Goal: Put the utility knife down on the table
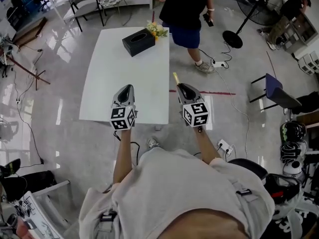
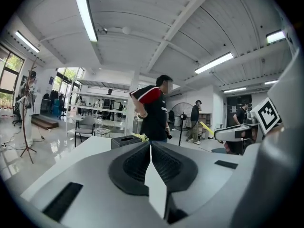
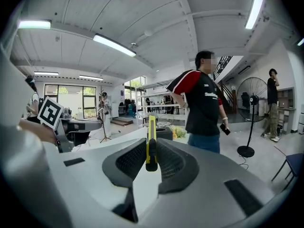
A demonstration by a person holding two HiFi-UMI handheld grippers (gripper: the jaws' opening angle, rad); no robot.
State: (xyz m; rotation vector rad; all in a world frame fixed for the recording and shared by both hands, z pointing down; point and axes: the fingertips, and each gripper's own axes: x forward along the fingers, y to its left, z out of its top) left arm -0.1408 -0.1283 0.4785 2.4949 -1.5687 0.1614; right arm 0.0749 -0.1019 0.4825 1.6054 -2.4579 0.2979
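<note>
The yellow utility knife (image 3: 151, 144) stands upright between the pads of my right gripper (image 3: 151, 152), which is shut on it. In the head view its tip (image 1: 175, 77) sticks out ahead of the right gripper (image 1: 180, 85), just off the near right corner of the white table (image 1: 114, 68), above the floor. My left gripper (image 1: 126, 87) hangs over the table's near edge. Its jaws (image 2: 150, 146) are shut with nothing between them.
A black tissue box (image 1: 138, 41) and yellow flowers (image 1: 157, 30) sit at the table's far end. A person in a black shirt (image 1: 184, 6) stands just behind it. A fan (image 1: 251, 11), a floor power strip (image 1: 218, 63) and a chair (image 1: 276, 91) are on the right.
</note>
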